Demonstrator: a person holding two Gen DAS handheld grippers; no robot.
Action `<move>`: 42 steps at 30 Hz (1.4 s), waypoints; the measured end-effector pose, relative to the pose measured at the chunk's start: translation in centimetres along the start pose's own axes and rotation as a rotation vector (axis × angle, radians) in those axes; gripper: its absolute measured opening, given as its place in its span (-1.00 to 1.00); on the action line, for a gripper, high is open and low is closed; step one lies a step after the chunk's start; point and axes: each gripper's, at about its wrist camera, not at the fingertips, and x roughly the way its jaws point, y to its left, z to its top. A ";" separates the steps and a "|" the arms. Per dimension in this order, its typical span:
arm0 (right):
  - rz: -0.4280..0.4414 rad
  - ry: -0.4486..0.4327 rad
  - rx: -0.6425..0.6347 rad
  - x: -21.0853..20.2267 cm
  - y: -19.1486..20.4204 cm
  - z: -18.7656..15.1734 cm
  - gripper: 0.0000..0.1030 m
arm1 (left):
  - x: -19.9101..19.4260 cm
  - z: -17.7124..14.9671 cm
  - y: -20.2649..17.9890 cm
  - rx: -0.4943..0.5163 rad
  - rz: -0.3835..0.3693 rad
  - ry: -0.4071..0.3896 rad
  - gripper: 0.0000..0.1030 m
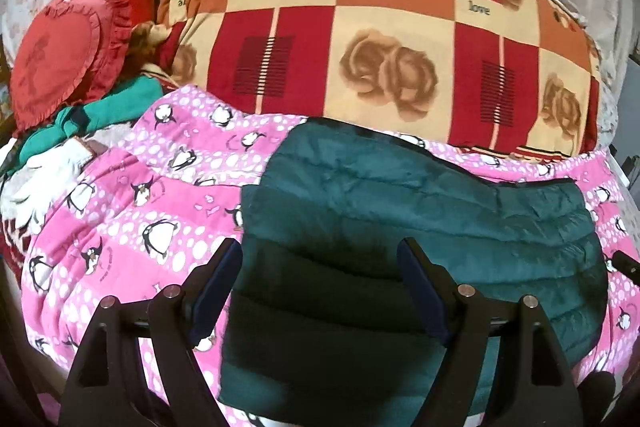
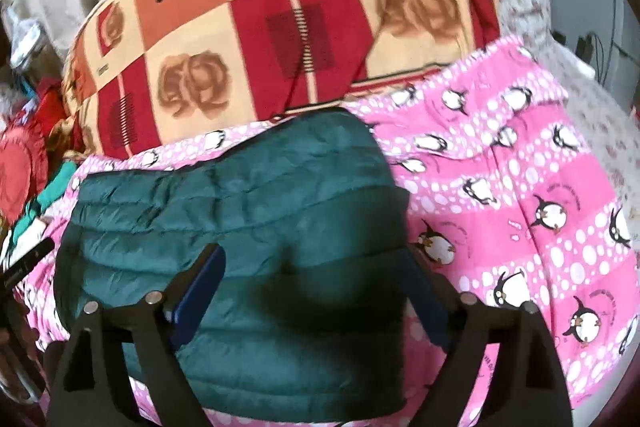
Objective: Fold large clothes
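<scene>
The jacket (image 1: 420,227), a dark green quilted one, lies folded into a compact block on the pink penguin-print blanket (image 1: 132,211). All positions below are given from the jacket.

Left gripper (image 1: 320,291): it hangs over the near half of the jacket, pointing down at a slant. Its jaws stand wide apart. Nothing is between the blue pads; the fabric lies below them and no pad presses on it.

Right gripper (image 2: 316,291): it hangs over the near part of the jacket, also slanted down. Its jaws stand wide apart and hold nothing.

Beyond the far edge of the jacket rests a large cushion (image 1: 380,39) in red, orange and cream squares with rose prints. To the far left of the jacket sits a red frilled pillow (image 1: 56,63), with a teal cloth (image 1: 120,103) beside it.
</scene>
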 end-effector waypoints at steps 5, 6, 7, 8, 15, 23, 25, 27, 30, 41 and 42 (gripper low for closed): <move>0.028 -0.016 -0.019 -0.4 2.8 -1.5 0.78 | -0.8 -0.7 -1.5 0.007 -0.002 -0.013 0.03; 0.037 -0.017 -0.014 -0.4 3.2 -1.8 0.78 | -0.9 -0.9 -1.8 0.011 0.001 -0.011 0.03; 0.045 -0.019 -0.007 -0.5 3.6 -2.1 0.79 | -1.0 -1.1 -2.2 0.017 0.007 -0.004 0.03; 0.050 -0.019 -0.004 -0.5 4.0 -2.4 0.80 | -1.0 -1.3 -2.5 0.025 0.013 -0.002 0.03; 0.055 -0.003 -0.017 -0.1 6.6 -4.0 0.82 | -2.2 -2.7 -4.9 0.103 0.049 -0.041 0.03; 0.016 -0.018 -0.036 -0.3 7.8 -5.1 0.82 | -3.3 -3.2 -5.5 0.105 0.048 -0.077 0.03; 0.000 -0.026 -0.051 -0.4 8.0 -5.2 0.83 | -3.4 -3.3 -5.5 0.104 0.051 -0.087 0.03; -0.006 -0.033 -0.061 -0.5 8.2 -5.3 0.83 | -3.6 -3.4 -5.6 0.106 0.057 -0.103 0.03; -0.016 -0.043 -0.075 -0.6 8.5 -5.4 0.83 | -3.9 -3.6 -5.9 0.108 0.059 -0.120 0.03; -0.041 -0.037 -0.103 -0.5 9.0 -5.6 0.84 | -3.5 -3.7 -5.6 0.073 0.039 -0.102 0.03; -0.043 -0.037 -0.104 -0.5 9.0 -5.6 0.84 | -3.5 -3.7 -5.6 0.072 0.040 -0.103 0.03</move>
